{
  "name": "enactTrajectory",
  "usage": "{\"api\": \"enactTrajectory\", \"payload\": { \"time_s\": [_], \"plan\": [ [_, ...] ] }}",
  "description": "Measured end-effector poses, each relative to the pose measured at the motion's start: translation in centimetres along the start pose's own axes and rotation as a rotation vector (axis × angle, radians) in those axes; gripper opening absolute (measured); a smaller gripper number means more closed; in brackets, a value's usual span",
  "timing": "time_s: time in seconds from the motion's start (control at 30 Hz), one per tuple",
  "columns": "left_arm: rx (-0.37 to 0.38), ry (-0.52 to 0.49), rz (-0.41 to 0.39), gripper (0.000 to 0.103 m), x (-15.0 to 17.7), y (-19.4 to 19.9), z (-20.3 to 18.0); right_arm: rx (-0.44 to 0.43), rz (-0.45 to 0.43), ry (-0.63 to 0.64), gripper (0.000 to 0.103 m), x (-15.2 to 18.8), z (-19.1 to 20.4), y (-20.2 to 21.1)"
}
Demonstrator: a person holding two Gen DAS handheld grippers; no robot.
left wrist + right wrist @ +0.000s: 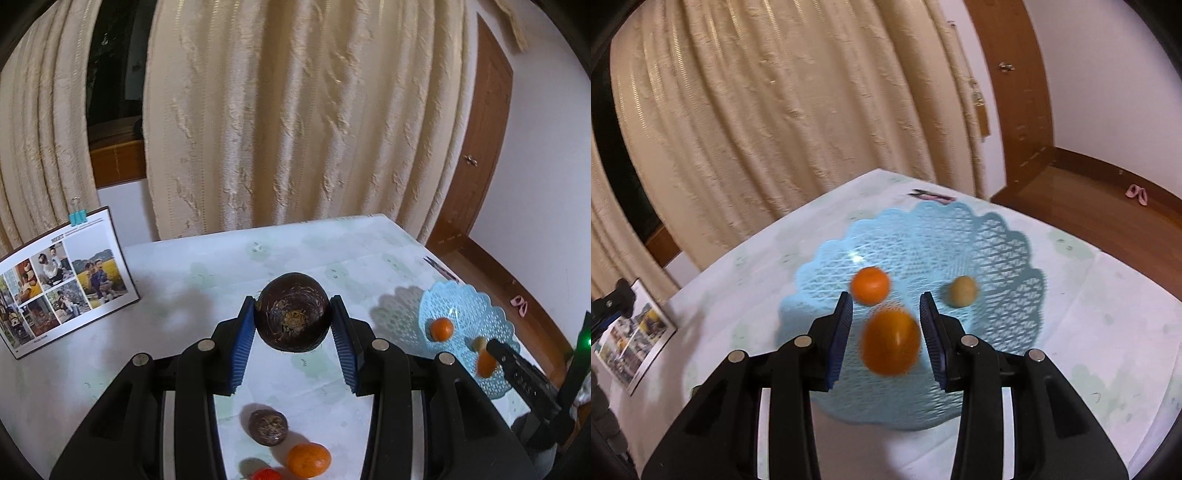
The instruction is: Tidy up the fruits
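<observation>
Table (184, 332) under a pale cloth, curtain (295, 110) behind. Blue lattice basket (997, 236) at its right side, holding one orange (870, 285) and a small tan fruit (963, 291). Left gripper (293, 321) clamped on a dark round fruit (293, 315), above the cloth. Right gripper (885, 325) over the basket; blurred orange (891, 343) between its pads, gaps showing either side, jaws apart. Loose below the left gripper: smaller dark fruit (268, 427), an orange (308, 460), a red fruit (266, 474).

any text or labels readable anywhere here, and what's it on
None can be read.
Photo board: a dark heading and lines of small print above the photos, too small and blurred to read.
Printed piece at the table's far edge: dark and pink marks, no legible letters.
Fruits, blue basket: no labels visible.
</observation>
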State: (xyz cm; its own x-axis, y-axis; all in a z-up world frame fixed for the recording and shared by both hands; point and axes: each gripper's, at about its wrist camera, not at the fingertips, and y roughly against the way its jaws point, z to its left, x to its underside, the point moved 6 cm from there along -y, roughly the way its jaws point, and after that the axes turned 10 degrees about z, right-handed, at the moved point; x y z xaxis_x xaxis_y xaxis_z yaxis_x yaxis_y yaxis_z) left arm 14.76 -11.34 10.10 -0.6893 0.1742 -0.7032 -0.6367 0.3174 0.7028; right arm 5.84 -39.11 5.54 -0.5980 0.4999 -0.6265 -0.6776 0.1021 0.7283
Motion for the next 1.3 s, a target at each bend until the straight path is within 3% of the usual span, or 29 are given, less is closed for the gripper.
{"api": "enactTrajectory", "payload": {
  "time_s": [0.13, 0.53, 0.77, 1.3],
  "plan": [
    [-0.001, -0.035, 0.004, 0.041, 0.6, -0.1, -1.5, 0.026, -0.028, -0.006, 0.053, 0.2, -1.0, 0.4],
    [-0.012, -0.130, 0.039, 0.041, 2.8, -1.4, -6.8, 0.122, -0.140, 0.020, 0.053, 0.7, -4.0, 2.4],
    [-0.011, -0.191, 0.043, 0.041, 3.0, -1.9, -10.4, 0.122, -0.167, -0.004, 0.059, 0.9, -5.9, 3.2],
    [0.010, -0.307, 0.083, 0.041, 4.0, -4.8, -17.8, 0.072, -0.179, -0.061, 0.059, 0.8, -7.4, 3.3]
  ]
}}
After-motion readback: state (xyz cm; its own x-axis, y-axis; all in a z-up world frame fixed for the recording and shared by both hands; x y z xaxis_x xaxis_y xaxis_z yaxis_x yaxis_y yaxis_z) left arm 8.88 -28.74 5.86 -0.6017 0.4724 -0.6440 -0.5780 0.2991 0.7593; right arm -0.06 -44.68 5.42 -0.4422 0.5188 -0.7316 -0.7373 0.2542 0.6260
